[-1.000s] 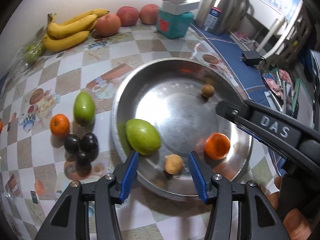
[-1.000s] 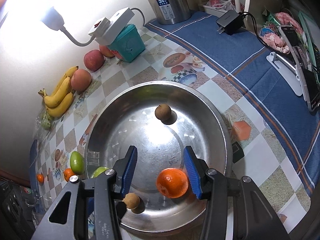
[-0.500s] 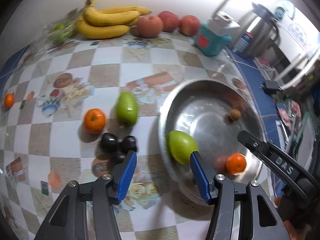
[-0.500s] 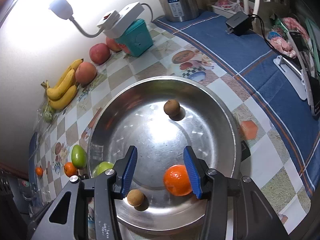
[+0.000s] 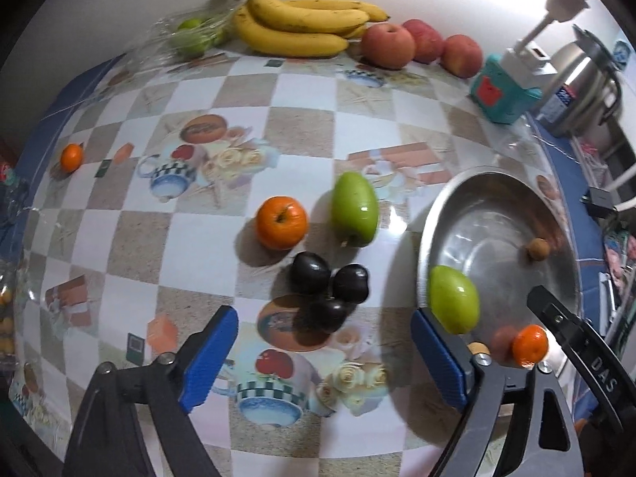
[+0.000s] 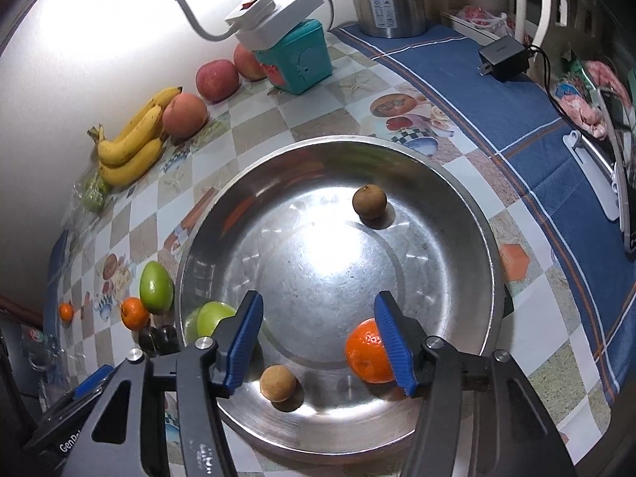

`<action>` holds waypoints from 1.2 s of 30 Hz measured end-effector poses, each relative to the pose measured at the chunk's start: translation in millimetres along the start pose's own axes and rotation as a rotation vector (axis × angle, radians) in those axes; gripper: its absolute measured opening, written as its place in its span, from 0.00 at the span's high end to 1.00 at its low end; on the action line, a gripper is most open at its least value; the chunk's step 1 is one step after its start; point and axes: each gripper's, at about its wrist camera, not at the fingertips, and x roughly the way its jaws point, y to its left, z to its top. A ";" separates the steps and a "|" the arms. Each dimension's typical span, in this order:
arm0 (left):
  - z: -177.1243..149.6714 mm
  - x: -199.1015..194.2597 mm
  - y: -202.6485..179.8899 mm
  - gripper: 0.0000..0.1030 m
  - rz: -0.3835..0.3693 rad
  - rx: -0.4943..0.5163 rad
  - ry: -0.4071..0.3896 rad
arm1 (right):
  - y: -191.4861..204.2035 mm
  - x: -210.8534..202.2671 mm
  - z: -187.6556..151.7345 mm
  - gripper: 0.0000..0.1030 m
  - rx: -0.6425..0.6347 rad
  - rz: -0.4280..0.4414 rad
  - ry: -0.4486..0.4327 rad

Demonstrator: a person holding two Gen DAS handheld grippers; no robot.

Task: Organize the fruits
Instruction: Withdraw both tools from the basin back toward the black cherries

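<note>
Steel bowl [image 5: 431, 214] already held a green fruit [image 5: 453, 299] and an orange [image 6: 367, 351], so with my left gripper [image 5: 324, 359] jaws opening, empty, over the dark plums [image 5: 328, 284] on the table [image 5: 302, 127], I judged a centred, gentle descent best, while my right gripper [image 6: 318, 338] jaws were opening, empty, above the bowl.

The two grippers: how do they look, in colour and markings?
The left gripper and the right gripper look alike: black angular arms with triangular cut-outs, silver round screws, and blue ribbed pads on the jaws. White letters "DAS" show on the right gripper's side in the left wrist view.
</note>
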 end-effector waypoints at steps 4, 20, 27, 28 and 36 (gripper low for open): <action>0.2 0.9 3.2 0.00 0.034 -0.009 -0.007 | 4.1 3.1 -1.1 0.30 -0.028 -0.014 0.009; -0.4 5.2 6.4 0.00 0.070 -0.009 0.001 | 12.2 5.0 -2.7 0.10 -0.097 -0.047 -0.018; 0.7 3.5 8.7 0.00 0.081 -0.010 -0.010 | 14.1 5.3 -3.9 0.00 -0.111 -0.064 -0.021; 1.0 3.1 9.4 0.00 0.084 -0.011 -0.013 | 13.7 4.9 -3.5 0.00 -0.109 -0.062 -0.024; 3.1 -0.4 12.8 0.00 0.089 -0.021 -0.030 | 19.3 -4.4 -1.1 0.00 -0.122 -0.036 -0.060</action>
